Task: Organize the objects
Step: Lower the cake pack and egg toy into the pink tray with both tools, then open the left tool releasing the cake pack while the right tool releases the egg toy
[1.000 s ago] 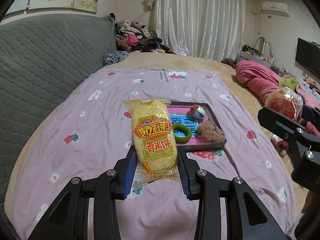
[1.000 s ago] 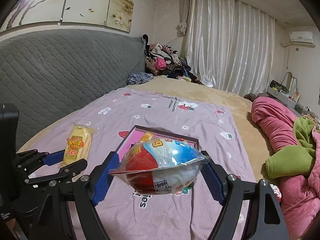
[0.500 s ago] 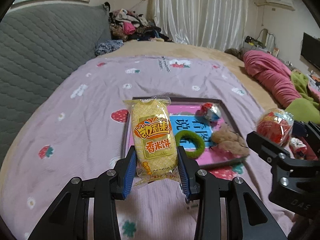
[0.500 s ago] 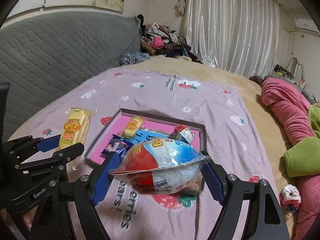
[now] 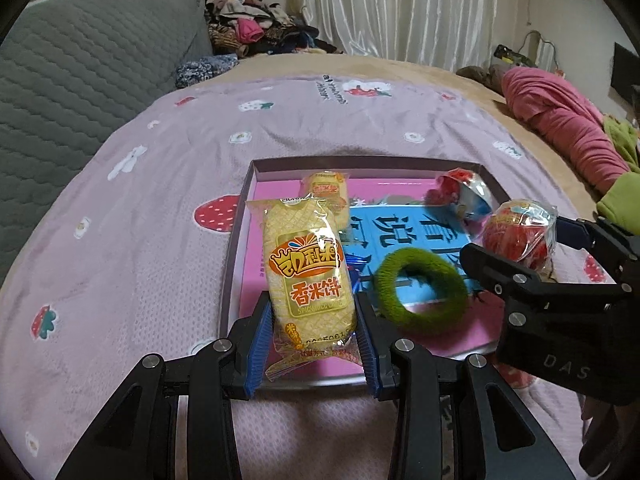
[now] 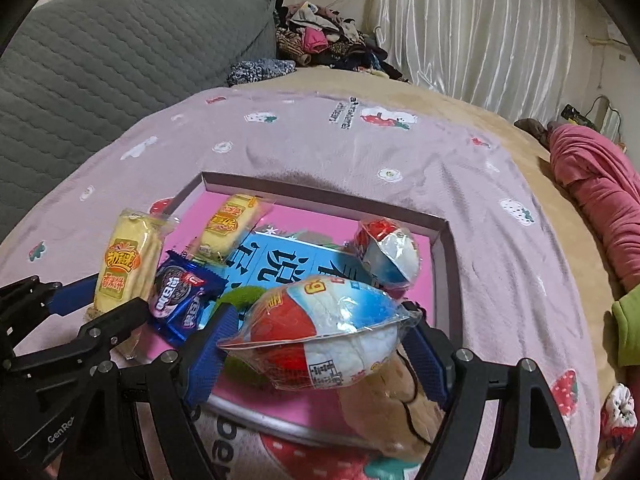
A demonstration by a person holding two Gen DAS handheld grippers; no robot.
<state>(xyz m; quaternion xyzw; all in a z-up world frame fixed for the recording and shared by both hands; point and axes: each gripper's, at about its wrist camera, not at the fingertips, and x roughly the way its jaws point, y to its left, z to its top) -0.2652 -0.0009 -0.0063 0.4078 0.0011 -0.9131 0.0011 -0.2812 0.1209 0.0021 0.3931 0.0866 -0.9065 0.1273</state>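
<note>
My left gripper is shut on a yellow rice-cracker packet, held over the near left corner of a shallow pink tray on the bed. My right gripper is shut on a wrapped red, white and blue egg-shaped toy above the tray's near edge. In the tray lie a second yellow packet, a second wrapped egg toy, a blue cookie packet, a green fuzzy hair ring and a tan plush. The right gripper with its egg shows at the left wrist view's right side.
The tray sits on a lilac strawberry-print blanket. A grey quilted headboard rises at the left, a clothes pile at the back, and pink and green bedding at the right. A small red-and-white scrunchie lies near the bed's right edge.
Both grippers have come forward and down toward the tray, each still holding its item. The tray and its contents now fill the middle of both views.
</note>
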